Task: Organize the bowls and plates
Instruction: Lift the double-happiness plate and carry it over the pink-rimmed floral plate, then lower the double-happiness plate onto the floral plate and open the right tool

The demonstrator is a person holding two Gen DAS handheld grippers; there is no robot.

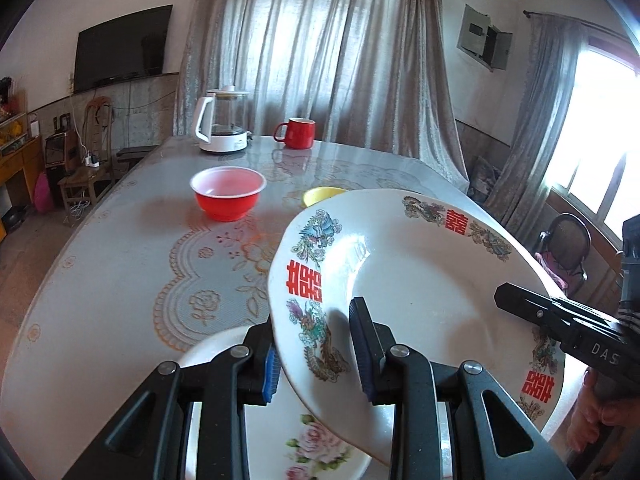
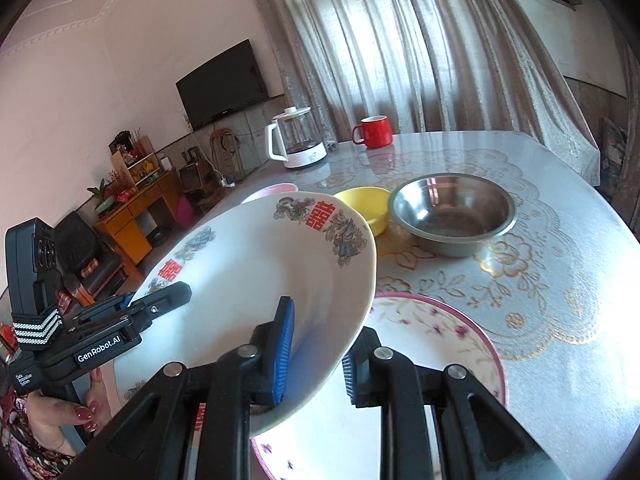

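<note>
Two hand-held grippers clamp one glossy white ceramic plate (image 1: 420, 280), tilted up off the tabletop (image 1: 100, 280): left hand-held gripper (image 1: 316, 356) w/ ribbed blue pads pinches the rim at lower centre of the left view, right hand-held gripper (image 2: 316, 360) does likewise at lower centre of the right view, one pad inside the dish, the other behind the rim. Plate is round, shallow, rim printed w/ red double-happiness characters & phoenix motifs. Beneath it, lower frame, a rose-print plate (image 1: 304, 440) lies flat; in the right view a pink-rimmed floral plate (image 2: 440, 340) sits under the lifted one. Mid-left of left view: red plastic bowl (image 1: 228, 194), translucent rim. Right view centre: small yellow bowl (image 2: 366, 208) just beside a shiny steel bowl (image 2: 454, 212). Far edge: white-based glass kettle (image 1: 222, 122) & red mug (image 1: 298, 133). Tabletop is oval, covered in grey lace-pattern cloth under clear glossy film. Room: grey pleated curtains (image 1: 320, 40), wall TV (image 1: 122, 46) upper left, wood cabinet (image 2: 136, 208).
</note>
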